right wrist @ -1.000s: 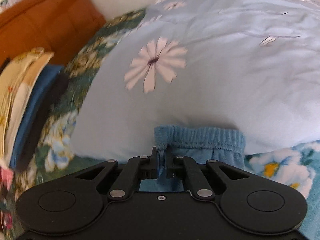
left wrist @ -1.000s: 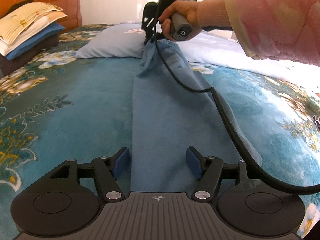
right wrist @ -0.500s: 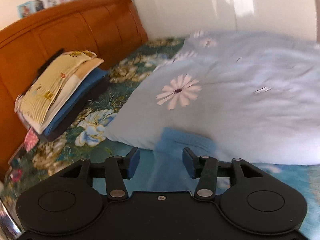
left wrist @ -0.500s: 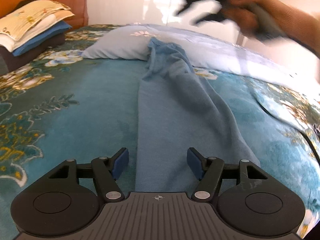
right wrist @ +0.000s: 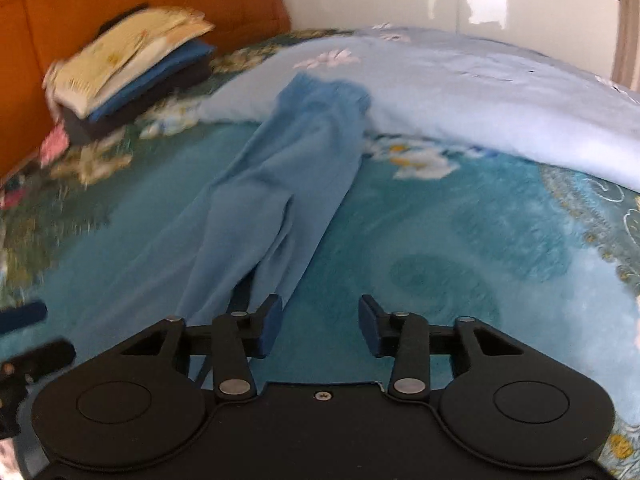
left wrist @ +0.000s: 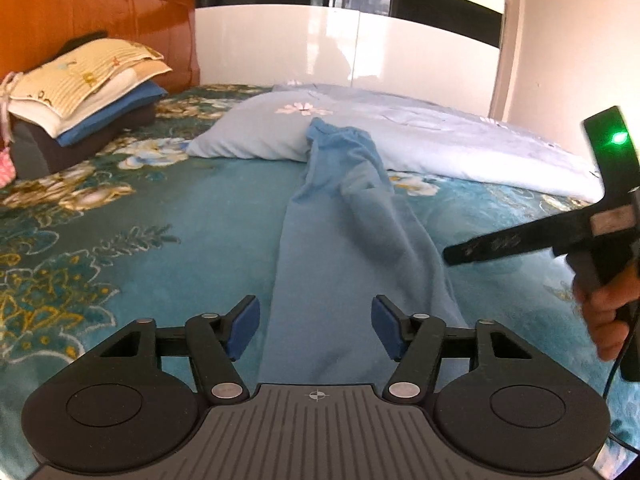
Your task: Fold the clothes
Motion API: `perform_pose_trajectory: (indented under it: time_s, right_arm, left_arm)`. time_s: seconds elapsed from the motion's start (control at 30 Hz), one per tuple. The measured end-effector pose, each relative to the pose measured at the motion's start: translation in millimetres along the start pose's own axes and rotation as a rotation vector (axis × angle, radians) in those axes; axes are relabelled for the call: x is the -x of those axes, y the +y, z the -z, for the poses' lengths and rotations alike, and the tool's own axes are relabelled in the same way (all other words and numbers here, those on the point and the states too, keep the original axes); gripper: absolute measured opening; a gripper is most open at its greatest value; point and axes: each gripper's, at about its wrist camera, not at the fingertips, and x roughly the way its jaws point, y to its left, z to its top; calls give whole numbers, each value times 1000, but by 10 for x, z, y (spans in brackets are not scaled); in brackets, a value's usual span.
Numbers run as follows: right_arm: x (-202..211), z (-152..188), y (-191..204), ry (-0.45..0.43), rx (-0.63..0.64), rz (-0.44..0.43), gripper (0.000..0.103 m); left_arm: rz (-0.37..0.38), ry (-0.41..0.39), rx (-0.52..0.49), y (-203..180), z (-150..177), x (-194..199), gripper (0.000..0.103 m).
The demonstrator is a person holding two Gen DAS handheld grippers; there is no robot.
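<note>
The blue trousers [left wrist: 340, 240] lie lengthwise on the bed [left wrist: 160, 220], waistband far against the pale floral quilt [left wrist: 440, 140], legs running near. The left gripper [left wrist: 316, 330] has its jaws open astride the near leg end. The right gripper [right wrist: 320, 330] hovers beside the hem, jaws open, empty. Only the left view shows a hand [left wrist: 604, 316]; a folded stack [right wrist: 132, 68] sits far left.

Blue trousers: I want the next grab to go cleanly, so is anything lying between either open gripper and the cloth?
Nothing visible is in the way. The blue trousers lie directly between the open fingers of the left gripper. The right gripper, also open, hovers over bare bedspread just right of the leg hems.
</note>
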Motion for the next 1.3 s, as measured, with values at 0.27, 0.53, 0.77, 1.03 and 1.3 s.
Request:
perform_pose_trajectory:
  time_s: [0.27, 0.53, 0.77, 1.03, 1.3]
  right_arm:
    - [166, 68, 213, -73, 43, -47, 38]
    - [-97, 101, 211, -33, 36, -16, 38]
    - [-378, -54, 258, -68, -4, 3, 38]
    - [-583, -118, 355, -65, 39, 87, 18]
    - [-391, -64, 13, -143, -115, 183, 7]
  left_arm:
    - [-16, 17, -3, -80, 86, 9, 56]
    - [12, 5, -19, -127, 121, -10, 55]
    - [57, -4, -4, -131, 158, -15, 39]
    - [82, 31, 10, -122, 229, -94, 34]
    - [79, 55, 24, -85, 276, -126, 35]
